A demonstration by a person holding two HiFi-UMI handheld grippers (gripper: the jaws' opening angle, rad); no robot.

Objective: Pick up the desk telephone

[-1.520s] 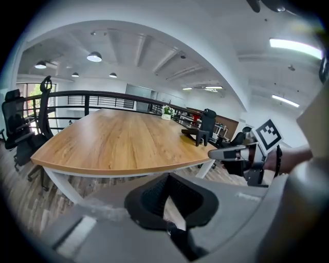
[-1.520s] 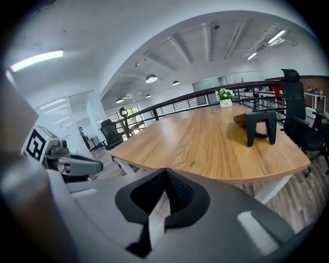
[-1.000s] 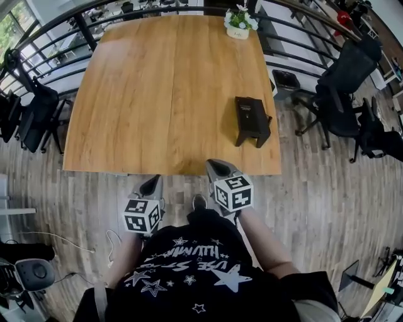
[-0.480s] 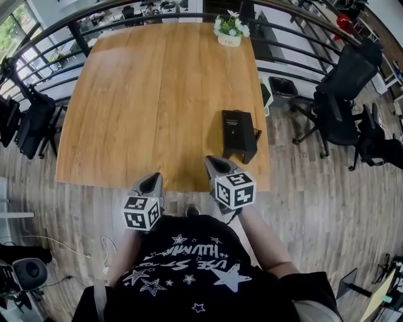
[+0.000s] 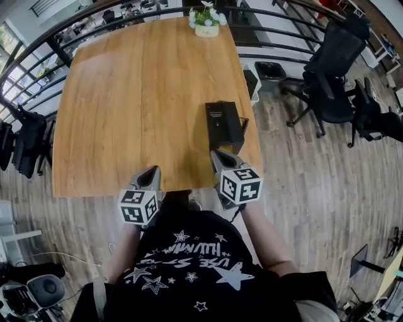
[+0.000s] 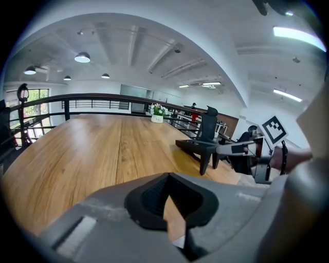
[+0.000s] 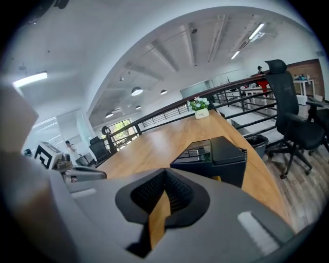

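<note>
The black desk telephone (image 5: 223, 124) sits on the wooden table (image 5: 126, 107) near its right edge, its raised end toward me. It also shows in the left gripper view (image 6: 198, 146) and, close up, in the right gripper view (image 7: 216, 156). My right gripper (image 5: 220, 157) is shut with nothing in it, its tips over the table's near edge just short of the phone. My left gripper (image 5: 150, 173) hovers at the near edge further left, also shut and holding nothing. Neither touches the phone.
A white pot with a plant (image 5: 206, 19) stands at the table's far edge. A black railing (image 5: 277, 38) runs behind the table. Black office chairs (image 5: 334, 56) and a bin (image 5: 271, 70) stand on the right, with more chairs (image 5: 25, 144) on the left.
I have stepped up to the table. Both grippers have moved forward from over the floor to its near edge, and the right one has closed in on the phone.
</note>
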